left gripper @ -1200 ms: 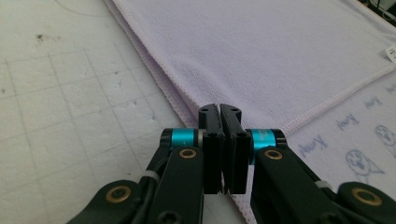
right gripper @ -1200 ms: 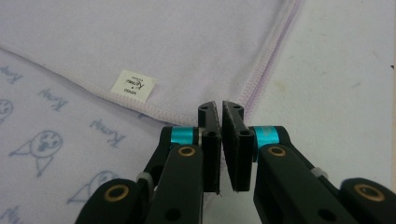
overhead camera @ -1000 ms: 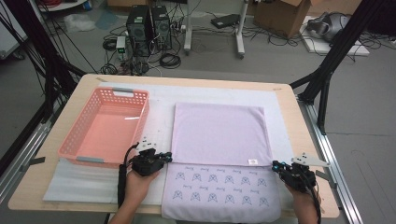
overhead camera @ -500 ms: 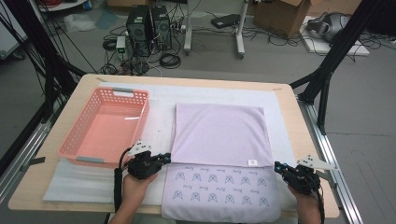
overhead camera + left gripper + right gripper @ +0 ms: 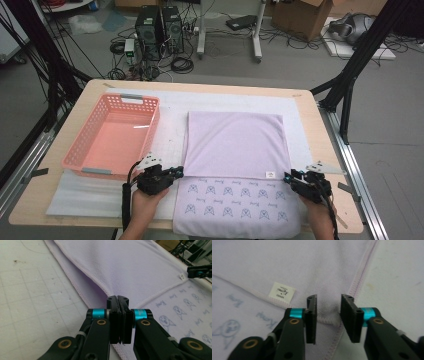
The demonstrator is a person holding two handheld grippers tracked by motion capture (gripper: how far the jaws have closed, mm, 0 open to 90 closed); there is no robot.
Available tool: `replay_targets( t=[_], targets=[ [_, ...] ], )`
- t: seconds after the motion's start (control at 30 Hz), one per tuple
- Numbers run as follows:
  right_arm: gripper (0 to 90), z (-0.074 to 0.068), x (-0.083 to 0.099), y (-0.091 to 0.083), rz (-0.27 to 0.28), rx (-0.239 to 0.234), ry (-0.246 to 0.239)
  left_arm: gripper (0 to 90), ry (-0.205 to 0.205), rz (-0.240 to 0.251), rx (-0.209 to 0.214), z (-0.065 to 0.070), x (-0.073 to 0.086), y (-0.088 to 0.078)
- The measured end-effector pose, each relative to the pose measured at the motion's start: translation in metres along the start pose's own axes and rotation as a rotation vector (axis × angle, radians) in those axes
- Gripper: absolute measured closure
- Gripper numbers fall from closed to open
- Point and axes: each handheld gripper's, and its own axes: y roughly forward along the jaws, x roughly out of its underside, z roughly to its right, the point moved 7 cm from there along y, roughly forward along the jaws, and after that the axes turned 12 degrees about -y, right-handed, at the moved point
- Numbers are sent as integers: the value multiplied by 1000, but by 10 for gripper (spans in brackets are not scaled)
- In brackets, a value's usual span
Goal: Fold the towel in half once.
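The left gripper (image 5: 117,315) was clamped tight on the left corner of the folded edge of the pale lilac microfibre towel (image 5: 235,145). The right gripper (image 5: 328,317) stood at the right corner of that fold, its jaws just having opened, the hem lying between them and, as far as the blurred close view showed, no longer pinched. The towel lay flat on the white padded mat (image 5: 170,125) in the middle of the wooden table (image 5: 325,150), its far half folded over the near half, which bore a blue animal print (image 5: 235,200). A small white label (image 5: 281,291) sat near the right corner. A pink plastic basket (image 5: 112,137) stood to the left.
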Motion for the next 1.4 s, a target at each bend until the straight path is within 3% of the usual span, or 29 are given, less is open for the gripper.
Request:
replay_targets(
  t=[0.07,0.13,0.3,0.73,1.23,1.33,1.4],
  targets=[
    [834,0,-1,-1,-9,-4,-2,882,-1,4,3,0,0,-1],
    [855,0,-1,-1,-13,3,-25,882,-1,8,10,1,0,-2],
    [859,-4,-3,-7,2,3,-33,882,0,18,20,4,1,-8],
    [858,-24,2,-51,73,-46,-23,882,6,37,67,22,15,-39],
    [858,-57,34,-89,40,-92,-48,880,45,-28,109,40,50,-71],
    [841,-60,39,-89,19,-101,-49,875,42,-38,111,40,53,-70],
    [734,-58,38,-87,23,-99,-24,808,37,-24,122,40,50,-68]
  ],
)
